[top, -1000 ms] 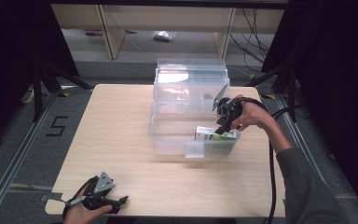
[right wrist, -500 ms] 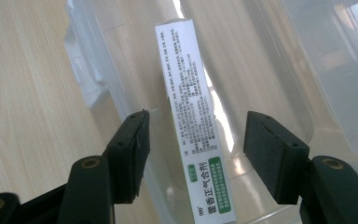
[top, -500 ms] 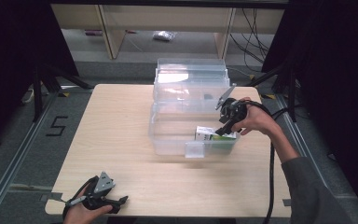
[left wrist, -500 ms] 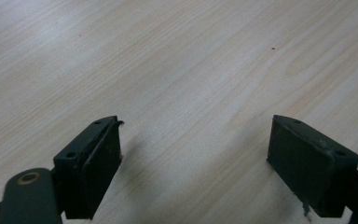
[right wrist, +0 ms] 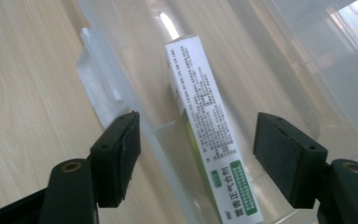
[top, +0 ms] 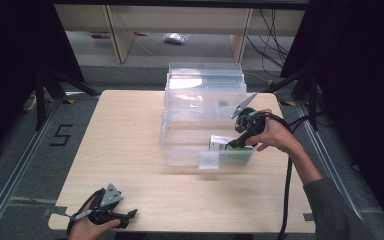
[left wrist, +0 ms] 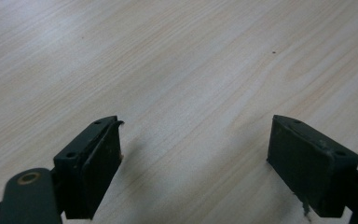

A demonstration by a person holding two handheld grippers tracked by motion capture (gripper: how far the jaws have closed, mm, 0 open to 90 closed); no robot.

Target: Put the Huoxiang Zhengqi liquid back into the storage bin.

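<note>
Light, stiff, crushable carton (right wrist: 209,140) lying inside the clear bin (top: 180,150) by its near wall, likely best pinched gently across its long flat faces, right gripper (right wrist: 198,161) spread wide above it, left gripper (left wrist: 193,163) spread over bare table (top: 120,130).

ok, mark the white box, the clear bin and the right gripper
white box (right wrist: 209,116), right gripper view, its printed side
clear bin (top: 180,155), high view, its front wall
right gripper (right wrist: 198,156), right gripper view, midway between its fingertips
</note>
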